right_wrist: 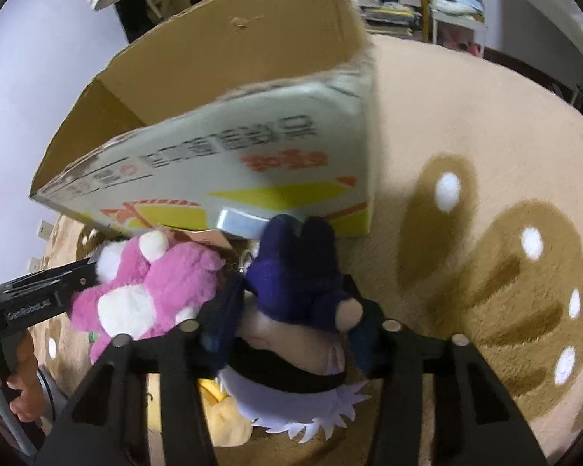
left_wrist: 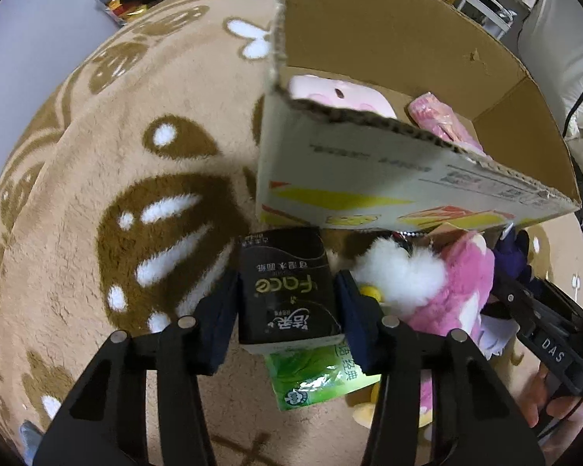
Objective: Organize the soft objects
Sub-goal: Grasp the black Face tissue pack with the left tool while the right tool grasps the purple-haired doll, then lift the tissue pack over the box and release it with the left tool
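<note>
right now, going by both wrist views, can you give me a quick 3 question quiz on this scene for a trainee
1. True or false: the left gripper has its pads on a black tissue pack.
2. What sits between the right gripper's pads? A) the pink plush B) a doll in dark blue clothes C) a green pack
3. Fill in: behind both grippers stands an open ______ box, with pink items already inside.

Key
1. True.
2. B, the doll; the pink plush lies beside it.
3. Cardboard; the cardboard box holds pink items.
</note>
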